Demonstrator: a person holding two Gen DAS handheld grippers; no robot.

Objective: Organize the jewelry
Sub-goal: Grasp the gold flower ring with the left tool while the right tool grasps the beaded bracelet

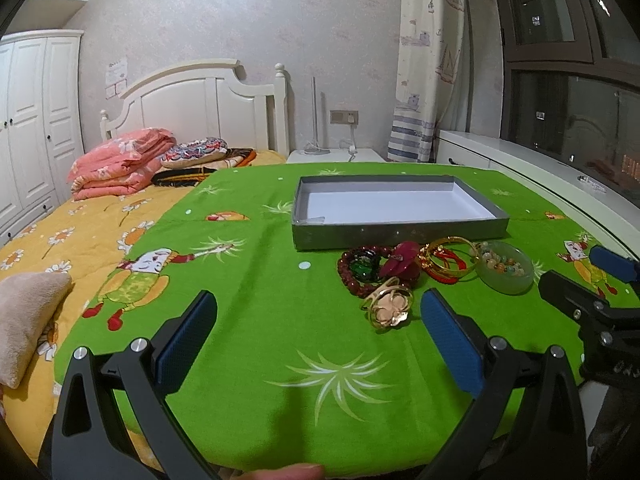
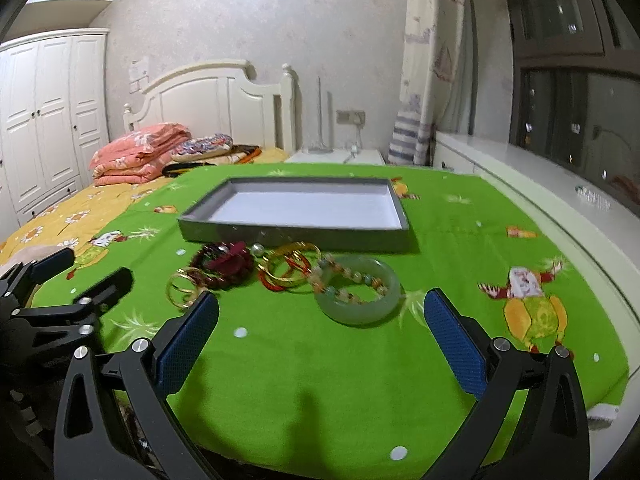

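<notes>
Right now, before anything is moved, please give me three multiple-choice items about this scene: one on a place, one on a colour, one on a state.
1. Where does the jewelry lie?
A. inside the grey box
B. on the green cloth, in front of the box
C. on the yellow bedspread

2. What colour is the wide bangle with the bead bracelet lying across it?
A. pale green
B. black
C. blue

3. In what state is the grey box?
A. shut with a lid
B. open and full of rings
C. open with nothing in it

Answers:
1 B: the jewelry sits on the green cloth, on the near side of the grey box.
2 A: the bangle is a milky pale green.
3 C: only the white floor of the box shows; both tongs, left and right, stand open and hold nothing.
</notes>
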